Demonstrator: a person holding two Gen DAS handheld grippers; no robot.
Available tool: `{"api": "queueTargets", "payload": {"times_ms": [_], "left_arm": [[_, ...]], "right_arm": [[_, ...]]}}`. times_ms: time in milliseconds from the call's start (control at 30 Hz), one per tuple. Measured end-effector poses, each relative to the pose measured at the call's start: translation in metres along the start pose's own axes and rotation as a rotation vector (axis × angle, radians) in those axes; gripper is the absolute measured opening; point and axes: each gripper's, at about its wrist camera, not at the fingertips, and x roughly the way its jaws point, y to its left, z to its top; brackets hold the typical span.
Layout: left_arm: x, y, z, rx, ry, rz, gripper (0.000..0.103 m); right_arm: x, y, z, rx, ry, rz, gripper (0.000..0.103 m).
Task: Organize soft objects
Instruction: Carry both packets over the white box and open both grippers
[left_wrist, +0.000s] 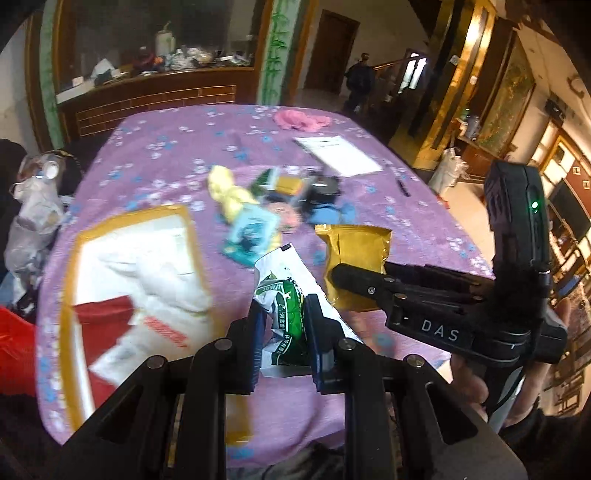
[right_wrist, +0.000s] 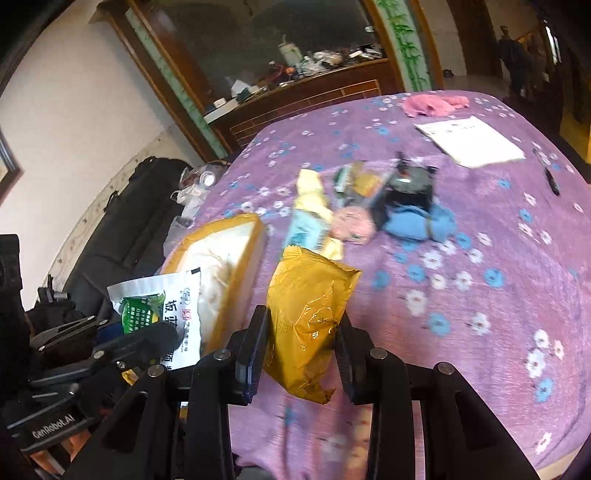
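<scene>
My left gripper (left_wrist: 284, 325) is shut on a white and green packet (left_wrist: 284, 295), lifted above the purple flowered tablecloth (left_wrist: 170, 147). My right gripper (right_wrist: 301, 343) is shut on a gold foil pouch (right_wrist: 306, 306), also held off the cloth. In the left wrist view the right gripper (left_wrist: 338, 275) shows from the side with the gold pouch (left_wrist: 354, 251). In the right wrist view the left gripper's packet (right_wrist: 166, 306) shows at lower left. A pile of soft packets and cloths (left_wrist: 273, 199) lies mid-table, seen as the same pile (right_wrist: 369, 206) from the right.
An open cardboard box (left_wrist: 81, 251) with white and red contents sits at the table's left, shown as the box (right_wrist: 236, 266) in the right view. A white sheet (left_wrist: 340, 153), a pen (left_wrist: 404, 188) and a pink cloth (left_wrist: 301, 119) lie farther back. A person (left_wrist: 360, 79) stands in the doorway.
</scene>
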Motion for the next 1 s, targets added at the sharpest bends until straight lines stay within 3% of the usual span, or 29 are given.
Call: {"api": "queueTargets", "payload": {"times_ms": [267,567,667,1000], "left_arm": [[0.009,0.076,-0.005,-0.115,0.025,0.053,0.018],[0.023,0.125,-0.007,-0.178,0.04,0.097,0.018],[0.03,0.134,-0.006,-0.192,0.049,0.105,0.018],[0.063,0.158,-0.003,-0.221,0.129,0.161,0.018]], "right_arm": [[0.073,0.061,0.017,-0.109,0.084,-0.044,0.033],[0.123,0.115,0.045,-0.205,0.057,-0.066,0.03],[0.143,0.117,0.047,-0.209,0.094,-0.02,0.029],[0.195,0.108,0.061,-0.198,0.122,-0.012,0.029]]}}
